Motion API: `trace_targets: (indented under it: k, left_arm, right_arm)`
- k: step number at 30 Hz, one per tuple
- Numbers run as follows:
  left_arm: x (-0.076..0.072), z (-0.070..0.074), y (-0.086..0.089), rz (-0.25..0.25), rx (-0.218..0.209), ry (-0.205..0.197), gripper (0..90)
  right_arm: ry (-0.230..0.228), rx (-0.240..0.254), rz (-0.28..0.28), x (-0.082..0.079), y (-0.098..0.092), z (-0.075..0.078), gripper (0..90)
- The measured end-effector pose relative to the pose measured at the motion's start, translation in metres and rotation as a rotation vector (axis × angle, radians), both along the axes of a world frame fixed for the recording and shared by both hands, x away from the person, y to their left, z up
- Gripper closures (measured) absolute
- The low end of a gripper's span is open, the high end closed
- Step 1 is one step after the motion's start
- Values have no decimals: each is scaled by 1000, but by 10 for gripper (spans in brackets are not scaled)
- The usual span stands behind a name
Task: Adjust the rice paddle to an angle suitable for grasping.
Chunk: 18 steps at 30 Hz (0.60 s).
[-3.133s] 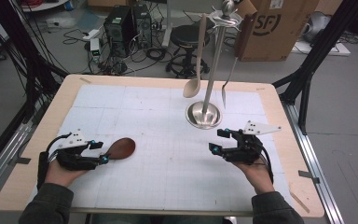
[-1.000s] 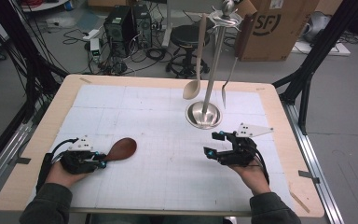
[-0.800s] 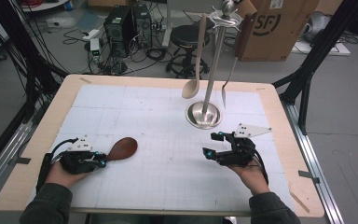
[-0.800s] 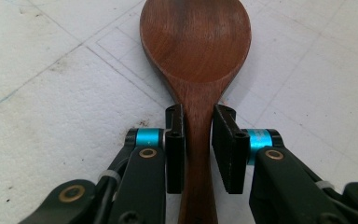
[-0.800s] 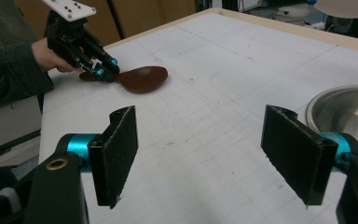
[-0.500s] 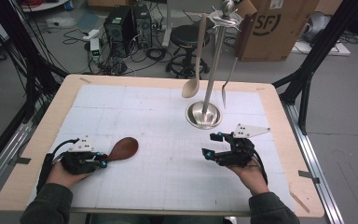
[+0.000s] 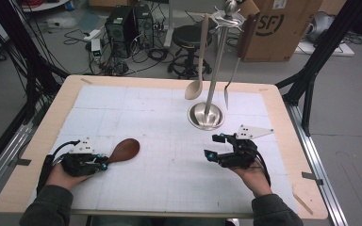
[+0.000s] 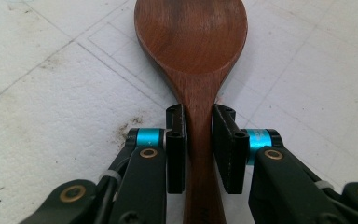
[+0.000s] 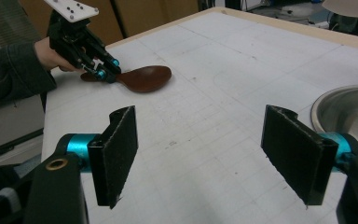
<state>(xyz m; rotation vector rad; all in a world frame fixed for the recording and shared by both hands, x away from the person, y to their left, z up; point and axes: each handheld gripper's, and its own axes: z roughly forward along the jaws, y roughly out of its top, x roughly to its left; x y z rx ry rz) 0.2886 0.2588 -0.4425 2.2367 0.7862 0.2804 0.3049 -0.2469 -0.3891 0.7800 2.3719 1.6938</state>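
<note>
Left gripper (image 7: 101, 165) is sitting low at the near-left of the bench (image 7: 37, 155), jaws clamping the neck of the dark wooden spoon (image 7: 124, 150). In the left gripper view the pads (image 8: 176, 147) are pressing both sides of the handle just behind the bowl, which is facing up. The jaws have just been closing onto that handle. The spoon is lying flat on the white gridded mat (image 7: 169, 141), bowl pointing toward the bench centre, and is also showing in the right gripper view (image 9: 144, 77) with the left gripper (image 9: 105, 72) on it.

Right gripper (image 7: 212, 148) is resting at the near-right of the bench, jaws standing wide with nothing between them, only bare mat showing between the pads (image 9: 119, 154).

Steel rack (image 7: 214, 66) is standing on its round base (image 7: 206, 116) toward the far-right of the mat, just beyond the right gripper. A pale wooden spoon (image 7: 198, 61) and a slim dark-handled utensil (image 7: 238, 56) are hanging from its top.

Readable text: cardboard box (image 7: 273, 26) on the floor behind the bench is showing "SF" in black. Nothing readable on the grippers or mat.
</note>
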Motion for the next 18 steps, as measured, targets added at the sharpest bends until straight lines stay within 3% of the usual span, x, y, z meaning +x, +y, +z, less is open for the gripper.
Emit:
trace_targets:
  k: [8,18]
  left_arm:
    - [0,1,-2,-3,-16,-6,775]
    - [-1,2,-17,-41,-15,-11,780]
  right_arm:
    - [4,-8,2,0,2,-1,267]
    - [6,-16,5,1,4,-2,267]
